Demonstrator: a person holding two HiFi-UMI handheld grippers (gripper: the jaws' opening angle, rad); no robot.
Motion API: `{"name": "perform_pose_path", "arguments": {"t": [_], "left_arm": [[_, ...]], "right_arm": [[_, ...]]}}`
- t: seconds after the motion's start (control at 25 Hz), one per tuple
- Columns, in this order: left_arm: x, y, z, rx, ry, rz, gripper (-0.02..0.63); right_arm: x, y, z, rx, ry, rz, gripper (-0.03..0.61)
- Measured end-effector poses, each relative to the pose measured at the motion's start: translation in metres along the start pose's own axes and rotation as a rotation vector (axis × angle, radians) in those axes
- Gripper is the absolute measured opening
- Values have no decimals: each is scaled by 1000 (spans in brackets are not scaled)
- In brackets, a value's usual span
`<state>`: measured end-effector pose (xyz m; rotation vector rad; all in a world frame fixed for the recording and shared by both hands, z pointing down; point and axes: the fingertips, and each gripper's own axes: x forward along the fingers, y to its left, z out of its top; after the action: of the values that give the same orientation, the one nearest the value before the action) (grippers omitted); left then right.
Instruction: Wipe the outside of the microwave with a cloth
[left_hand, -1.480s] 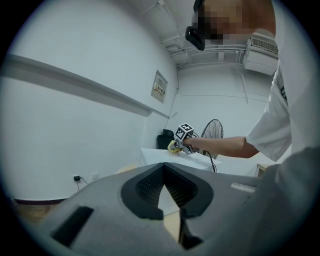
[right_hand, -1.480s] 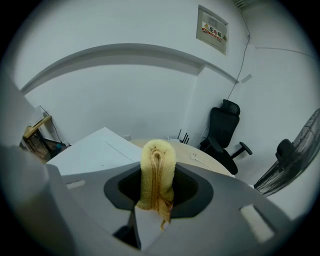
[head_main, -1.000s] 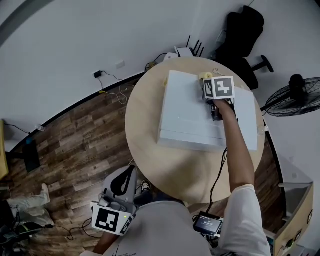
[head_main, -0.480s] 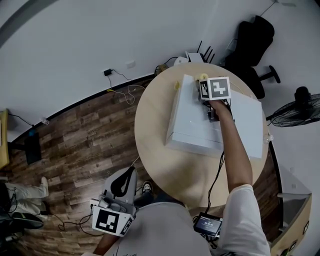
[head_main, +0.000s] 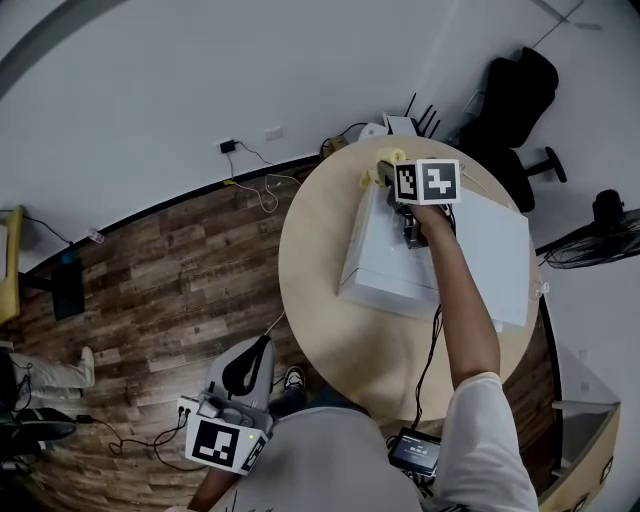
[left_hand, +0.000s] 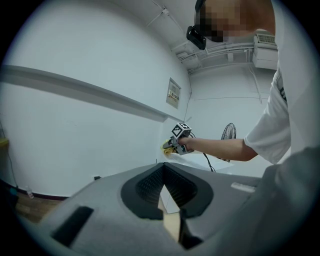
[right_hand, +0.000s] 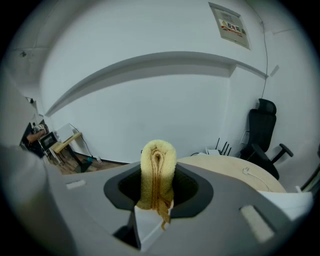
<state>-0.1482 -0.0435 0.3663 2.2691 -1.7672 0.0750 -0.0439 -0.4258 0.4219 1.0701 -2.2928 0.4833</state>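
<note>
- Microwave (head_main: 385, 255), white, box-shaped: head view. It stands on the round pale wooden counter (head_main: 310, 260), toward its far right part.
- Yellow terry cloth (head_main: 384, 157): at the microwave's far left corner, bunched in the fingers of the right gripper (head_main: 388, 174).
- Right gripper: held out over the microwave's top on an outstretched arm, its marker cube facing up.
- Left gripper (head_main: 255, 355): low and near the person's body, off the counter and over the dark wood plank floor (head_main: 150, 270), well apart from the microwave.
- Surroundings: black office chair (head_main: 510, 90), black standing fan (head_main: 600, 235) and white router with black antennas (head_main: 405, 122), all beyond the counter.
- Left gripper (left_hand: 164, 187): left gripper view. Its fingers are pressed together at the tips, with nothing between them.
- Right gripper (left_hand: 175, 145): seen far off with the cloth (left_hand: 167, 146) at its front and the fan (left_hand: 228, 132) behind.
- Cloth (right_hand: 157, 170): right gripper view. It is folded into a thick upright roll, pinched between the fingers of the right gripper (right_hand: 158, 197).
- Cloth, loose lower end: hangs over a corner of the microwave (right_hand: 147, 225). Contact cannot be told.
- Background: counter (right_hand: 225, 167), chair (right_hand: 265, 132) and router (right_hand: 222, 148).
</note>
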Motion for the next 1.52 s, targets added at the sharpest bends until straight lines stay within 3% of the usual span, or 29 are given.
{"name": "perform_pose_path", "arguments": {"t": [0.2, 0.56, 1.12, 1.52], "left_arm": [[1, -2, -2, -1, -10, -17, -5], [23, -31, 5, 13, -25, -136, -5], [75, -108, 6, 42, -14, -337, -5], [113, -144, -1, 51, 28, -391, -5]], "right_arm": [[-21, 0, 15, 59, -63, 44, 135], [-84, -57, 9, 93, -99, -53, 135], [-200, -224, -90, 227, -53, -350, 135], [-237, -315, -151, 235, 66, -516, 135]]}}
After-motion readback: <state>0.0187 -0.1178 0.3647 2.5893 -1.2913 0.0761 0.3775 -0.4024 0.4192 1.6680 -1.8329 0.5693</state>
